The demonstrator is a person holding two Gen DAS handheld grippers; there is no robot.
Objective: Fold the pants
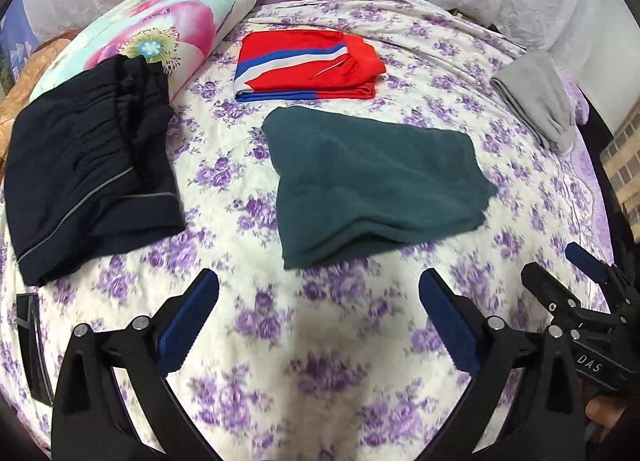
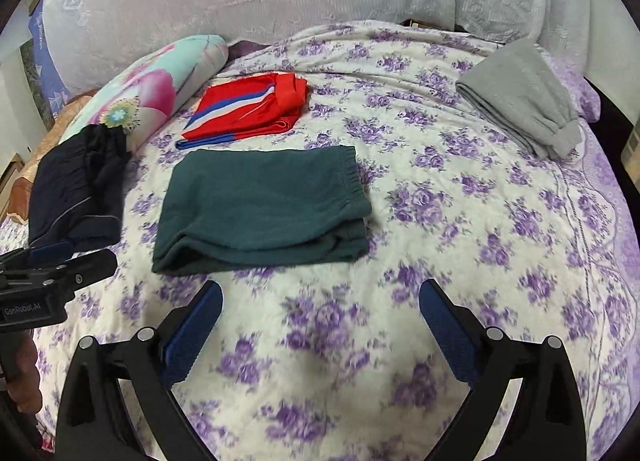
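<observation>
Folded into a thick, soft rectangle on the bed (image 2: pixel 440 229): dark green pants (image 2: pixel 260 205), fleecy knit, gathered elastic waistband along the right edge, layered folds showing at the near edge. Lying flat at mid-bed, apart from both tools. Just beyond, red pants (image 2: pixel 252 109), smooth and shiny, with blue and white diagonal stripes, also folded. At far left, navy pants (image 1: pixel 88 165), thin and crinkled, with grey piping, partly resting against a floral pillow (image 1: pixel 160 33). At far right, grey pants (image 2: pixel 520 101), soft jersey, folded long. Quilted bedspread, cream with purple flower print. Left tool (image 1: pixel 320 325) spread wide, blue ribbed pads, nothing between them. Right tool (image 2: pixel 320 329) likewise spread wide and empty, above bare bedspread near the green rectangle.
</observation>
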